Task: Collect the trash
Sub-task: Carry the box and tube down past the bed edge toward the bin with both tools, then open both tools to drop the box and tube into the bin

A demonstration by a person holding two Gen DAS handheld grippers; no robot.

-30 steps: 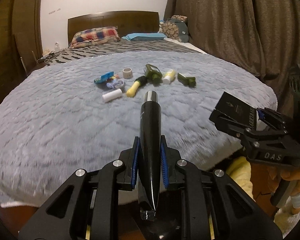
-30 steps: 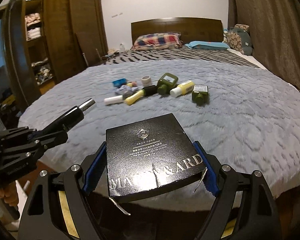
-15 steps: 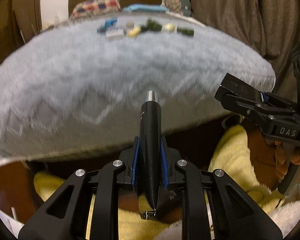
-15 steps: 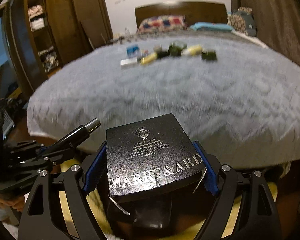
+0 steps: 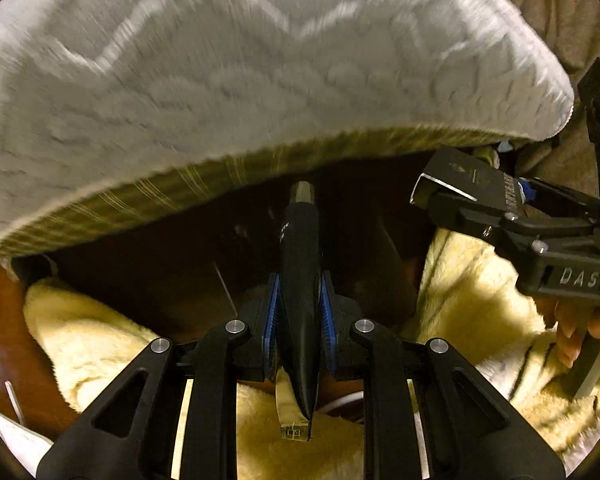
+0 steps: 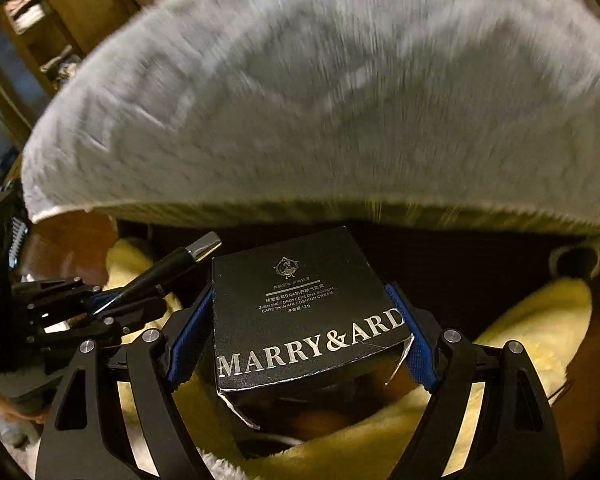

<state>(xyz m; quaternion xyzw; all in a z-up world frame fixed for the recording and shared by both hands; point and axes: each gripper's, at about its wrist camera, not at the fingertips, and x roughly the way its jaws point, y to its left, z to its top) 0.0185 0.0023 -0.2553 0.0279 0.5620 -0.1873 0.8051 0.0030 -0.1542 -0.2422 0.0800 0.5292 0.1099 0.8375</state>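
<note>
A: Left gripper [image 5: 300, 320]: blue ribbed pads [image 5: 271, 320] pressed tight against both sides of a black tapered tube [image 5: 301, 280]. Glossy plastic, silver cap at the far end, flat crimped tail toward the lens. Centre of the frame, pointing up.

B: Right gripper [image 6: 300, 336]: blue pads [image 6: 188, 328] set wide apart, clamped on the two flanks of a black cardboard box [image 6: 300, 308]. Matte, square, silver lettering "MARRY&ARD" along the near edge; lower corners torn, white card showing. Lower centre of the frame.

A: Same box [image 5: 466, 178] at centre right in the left wrist view, held in the right gripper [image 5: 496, 204], black jointed frame marked "DAS".

B: Same tube [image 6: 160, 272] at centre left in the right wrist view, slanting up to the right, cap close beside the box corner; touching or not, cannot tell.

A: Beyond: grey quilted bedspread [image 5: 240, 60], plush, wavy stitching, blurred, filling the upper half. Dark wooden bed frame [image 5: 140, 264] beneath its edge.

B: Pale yellow fleece [image 6: 520, 320], shaggy, across the lower frame. Wooden shelving [image 6: 40, 20] at upper left.
</note>
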